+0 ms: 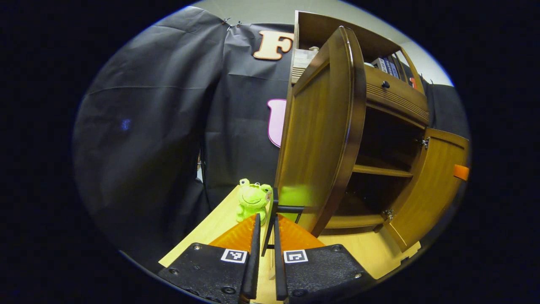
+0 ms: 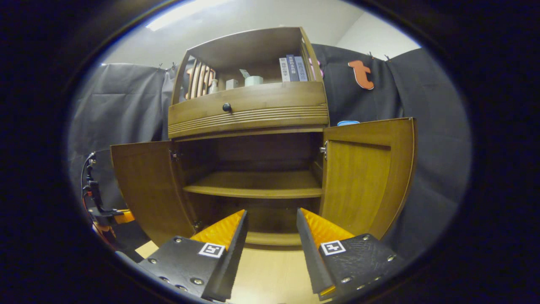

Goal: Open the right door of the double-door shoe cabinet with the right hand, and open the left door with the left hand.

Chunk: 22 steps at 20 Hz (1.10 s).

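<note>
Left hand-held gripper (image 1: 265, 223) has its fingers nearly closed around a thin dark handle (image 1: 290, 208) at the edge of the left door (image 1: 320, 139), which is swung wide open. Just beyond its tips, a green plush frog (image 1: 252, 200) sits on the pale bench (image 1: 211, 228), beside that door. Right hand-held gripper (image 2: 270, 219) hovers with its fingers spread apart, holding nothing, facing the shoe cabinet (image 2: 249, 109). Farther back, the right door (image 2: 367, 177) also stands open, showing an inner shelf (image 2: 253, 188). Above are a drawer with a dark knob (image 2: 227, 107) and books (image 2: 292, 67) on the top shelf.
</note>
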Motion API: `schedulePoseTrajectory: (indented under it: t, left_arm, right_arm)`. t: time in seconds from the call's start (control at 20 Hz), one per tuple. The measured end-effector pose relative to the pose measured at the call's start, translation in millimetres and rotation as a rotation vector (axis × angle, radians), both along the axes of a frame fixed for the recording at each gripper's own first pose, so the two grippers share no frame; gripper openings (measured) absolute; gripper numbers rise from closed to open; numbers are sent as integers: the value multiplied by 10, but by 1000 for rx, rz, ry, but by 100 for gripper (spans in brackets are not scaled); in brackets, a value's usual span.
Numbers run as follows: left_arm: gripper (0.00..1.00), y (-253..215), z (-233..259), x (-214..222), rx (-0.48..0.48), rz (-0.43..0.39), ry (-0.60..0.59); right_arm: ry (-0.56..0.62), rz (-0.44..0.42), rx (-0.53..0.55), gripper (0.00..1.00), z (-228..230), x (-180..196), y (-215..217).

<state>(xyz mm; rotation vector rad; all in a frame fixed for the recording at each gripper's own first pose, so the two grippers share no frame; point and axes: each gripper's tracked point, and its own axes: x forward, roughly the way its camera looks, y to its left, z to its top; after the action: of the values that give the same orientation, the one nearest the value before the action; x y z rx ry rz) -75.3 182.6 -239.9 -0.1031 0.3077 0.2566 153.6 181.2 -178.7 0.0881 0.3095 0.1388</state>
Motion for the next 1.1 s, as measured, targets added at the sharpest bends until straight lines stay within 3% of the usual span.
schedulePoseTrajectory:
  t: [0.4, 0.6, 0.65, 0.7, 0.75, 0.8, 0.9, 0.95, 1.1]
  left_arm:
    - [18, 115, 41, -80, 17, 14, 3]
    - [18, 281, 76, -211, 19, 72, 1]
    - [18, 321, 90, -254, 19, 89, -1]
    - [18, 377, 99, -304, 19, 106, -4]
    - [27, 408, 118, -349, 15, 123, -9]
    - [9, 418, 144, -385, 5, 132, -18]
    - [9, 390, 201, -421, -14, 141, -34]
    - [9, 370, 232, -444, -14, 146, -36]
    - [8, 284, 332, -504, 42, 156, -32]
  right_arm:
    - [0, 20, -5, 68, -38, 103, 44]
    - [-1, 47, -5, 68, -57, 159, 100]
    - [-1, 55, -2, 64, -59, 170, 116]
    - [0, 62, 0, 68, -69, 179, 130]
    - [0, 69, 2, 68, -71, 193, 142]
    - [0, 76, 4, 68, -81, 205, 156]
    - [0, 88, 7, 64, -92, 226, 168]
    - [0, 90, 8, 68, -95, 235, 164]
    - [0, 90, 11, 64, -97, 242, 124]
